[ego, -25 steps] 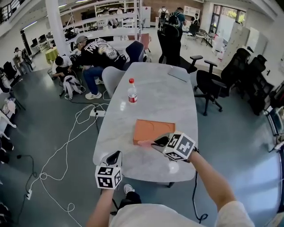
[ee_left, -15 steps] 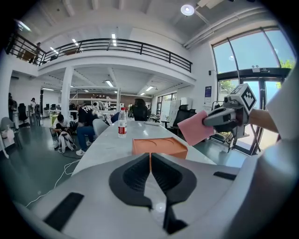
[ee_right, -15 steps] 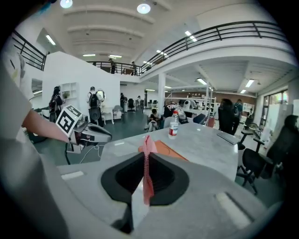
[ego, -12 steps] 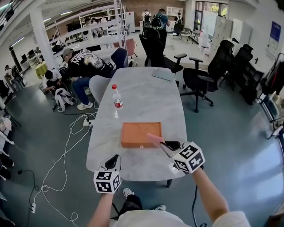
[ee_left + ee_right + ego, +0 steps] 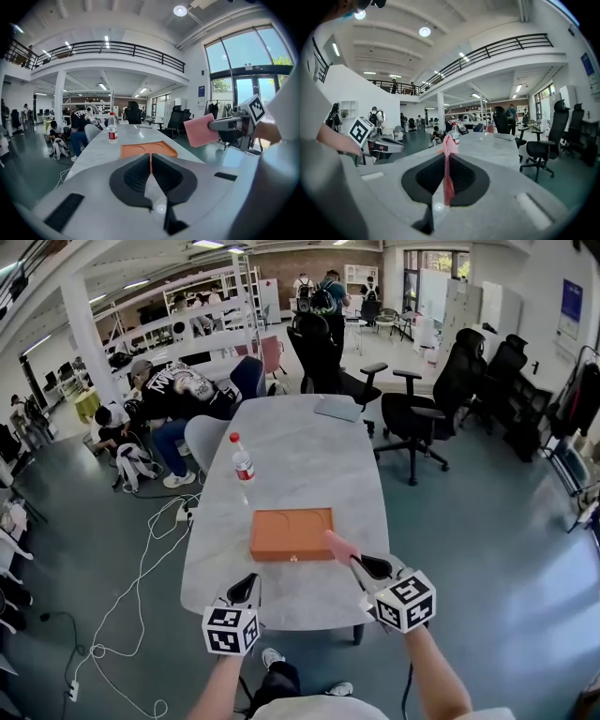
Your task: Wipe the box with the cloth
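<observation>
Right gripper (image 5: 356,563) pinches the pink cloth (image 5: 339,547), left gripper (image 5: 246,589) closed empty; with the orange box (image 5: 291,532) at its 11 o'clock, I'd lay cloth flat, sweeping with light pressure.

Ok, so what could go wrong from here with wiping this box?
1. The box lies loose on the table. The left gripper is shut, empty and off it, so a wiping push could slide it.
2. The right gripper pinches the cloth by one edge, so it might drag out.
3. The bottle stands just beyond the box; a long stroke could tip it.
</observation>
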A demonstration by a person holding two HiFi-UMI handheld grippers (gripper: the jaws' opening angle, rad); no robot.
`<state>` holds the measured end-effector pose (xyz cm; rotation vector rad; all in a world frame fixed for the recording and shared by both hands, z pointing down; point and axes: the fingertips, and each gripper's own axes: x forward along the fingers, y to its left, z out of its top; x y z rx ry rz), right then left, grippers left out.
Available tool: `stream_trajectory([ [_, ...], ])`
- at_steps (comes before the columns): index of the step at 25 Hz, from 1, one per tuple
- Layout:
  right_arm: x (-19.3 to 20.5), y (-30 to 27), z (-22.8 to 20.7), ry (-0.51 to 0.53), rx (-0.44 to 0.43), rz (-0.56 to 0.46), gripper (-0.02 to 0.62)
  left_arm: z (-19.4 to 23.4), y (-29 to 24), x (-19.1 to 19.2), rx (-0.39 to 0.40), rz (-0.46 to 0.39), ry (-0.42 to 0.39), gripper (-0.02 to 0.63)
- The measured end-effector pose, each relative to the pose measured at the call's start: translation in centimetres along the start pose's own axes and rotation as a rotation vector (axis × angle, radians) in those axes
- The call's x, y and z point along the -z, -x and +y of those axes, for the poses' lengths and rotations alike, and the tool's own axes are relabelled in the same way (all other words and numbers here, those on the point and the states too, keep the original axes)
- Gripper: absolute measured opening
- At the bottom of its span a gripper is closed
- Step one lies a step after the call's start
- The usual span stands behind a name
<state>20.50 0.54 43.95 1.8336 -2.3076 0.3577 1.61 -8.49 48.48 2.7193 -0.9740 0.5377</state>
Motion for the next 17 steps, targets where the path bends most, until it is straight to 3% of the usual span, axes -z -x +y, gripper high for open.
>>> stream_trajectory([
  [17, 0.6, 1.5, -0.8, 0.011, 0.025, -0.01, 0.015, -1.9, 0.0, 0.4, 0.009, 0.006, -0.018, 0.018],
])
